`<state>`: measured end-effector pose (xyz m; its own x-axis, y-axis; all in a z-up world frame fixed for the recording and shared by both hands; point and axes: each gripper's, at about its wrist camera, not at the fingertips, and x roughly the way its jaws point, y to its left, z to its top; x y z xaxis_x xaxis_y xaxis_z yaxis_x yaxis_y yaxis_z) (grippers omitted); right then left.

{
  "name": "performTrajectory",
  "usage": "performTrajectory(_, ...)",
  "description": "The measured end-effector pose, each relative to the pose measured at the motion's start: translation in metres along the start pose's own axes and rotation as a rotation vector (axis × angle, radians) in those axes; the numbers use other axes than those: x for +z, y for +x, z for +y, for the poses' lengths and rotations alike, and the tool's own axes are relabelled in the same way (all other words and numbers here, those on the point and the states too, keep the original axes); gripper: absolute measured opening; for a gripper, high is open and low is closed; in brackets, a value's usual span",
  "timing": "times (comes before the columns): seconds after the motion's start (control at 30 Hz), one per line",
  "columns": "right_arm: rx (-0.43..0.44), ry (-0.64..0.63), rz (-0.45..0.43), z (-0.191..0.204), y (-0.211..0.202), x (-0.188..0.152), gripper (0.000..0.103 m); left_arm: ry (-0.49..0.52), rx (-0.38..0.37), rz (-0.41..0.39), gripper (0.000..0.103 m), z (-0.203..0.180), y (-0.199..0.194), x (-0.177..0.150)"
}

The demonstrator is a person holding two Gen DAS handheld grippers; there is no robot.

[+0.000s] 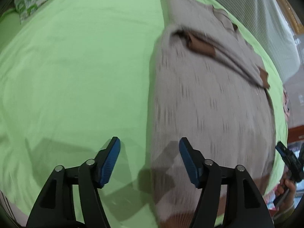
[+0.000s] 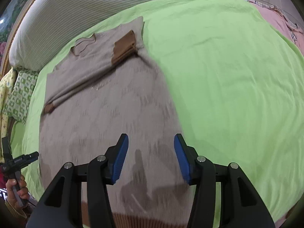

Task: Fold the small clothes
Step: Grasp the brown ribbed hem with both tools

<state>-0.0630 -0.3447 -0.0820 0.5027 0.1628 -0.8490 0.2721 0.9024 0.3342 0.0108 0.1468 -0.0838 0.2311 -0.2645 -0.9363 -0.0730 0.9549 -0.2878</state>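
We note the largest thing first: a bed under a green sheet point(image 2: 228, 66), bare over most of its width. A striped bolster point(image 2: 95, 1) runs along the far edge, and a green-and-white patterned pillow point(image 1: 32, 0) sits toward one far corner.

On the sheet lies the sweater point(image 2: 106, 114), beige with brown trim. Its long axis runs from the near edge of the bed, where the brown hem point(image 2: 144, 220) lies, up toward the collar point(image 2: 83, 44) by the bolster. Both sleeves are already folded across the chest, and their brown cuffs point(image 2: 124, 47) rest on the body panel.

Right gripper point(image 2: 151, 156): jaws about half apart, nothing between the pads, hanging over the hem end close to the sweater's right side edge. Left gripper point(image 1: 150, 159): jaws wider, also empty, straddling the left side edge, one finger over bare sheet and one over knit. Whether either touches cloth we cannot tell; both views are blurred.

Each hand is nearest its own hem corner. We judge the coming move to be a lengthwise fold, hem carried away from us toward the collar, so each gripper needs its own corner just ahead and below.
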Motion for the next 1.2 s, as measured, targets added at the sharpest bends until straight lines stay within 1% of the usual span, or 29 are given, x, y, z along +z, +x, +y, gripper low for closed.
performTrajectory(0.13, -0.011, -0.02, 0.006, 0.0, -0.012, -0.019, 0.051, 0.014, -0.049, 0.037, 0.068, 0.003, -0.008, -0.038)
performTrajectory(0.2, -0.012, -0.02, 0.008, -0.001, -0.017, -0.027, 0.051, 0.007, -0.082, 0.055, 0.068, 0.004, -0.01, -0.053)
performTrajectory(0.27, -0.017, -0.021, 0.007, -0.002, -0.021, -0.033, 0.051, 0.011, -0.096, 0.063, 0.068, 0.002, -0.013, -0.064)
performTrajectory(0.43, -0.003, -0.029, 0.011, -0.003, -0.031, -0.048, 0.051, 0.046, -0.109, 0.081, 0.069, -0.004, -0.018, -0.08)
performTrajectory(0.47, 0.0, -0.028, 0.016, -0.005, -0.033, -0.052, 0.051, 0.056, -0.106, 0.088, 0.069, -0.007, -0.016, -0.077)
performTrajectory(0.6, 0.0, -0.007, 0.024, -0.015, -0.039, -0.064, 0.051, 0.082, -0.115, 0.112, 0.07, -0.012, -0.015, -0.089)
performTrajectory(0.8, 0.018, 0.034, 0.032, -0.028, -0.047, -0.082, 0.051, 0.105, -0.147, 0.174, 0.07, -0.02, -0.006, -0.106)
performTrajectory(0.97, 0.041, 0.056, 0.056, -0.035, -0.045, -0.092, 0.051, 0.131, -0.178, 0.221, 0.07, -0.028, 0.002, -0.117)
performTrajectory(1.07, 0.047, 0.061, 0.074, -0.038, -0.043, -0.096, 0.051, 0.121, -0.201, 0.244, 0.07, -0.029, 0.006, -0.123)
performTrajectory(1.2, 0.058, 0.059, 0.085, -0.038, -0.041, -0.1, 0.051, 0.081, -0.229, 0.254, 0.07, -0.028, 0.01, -0.123)
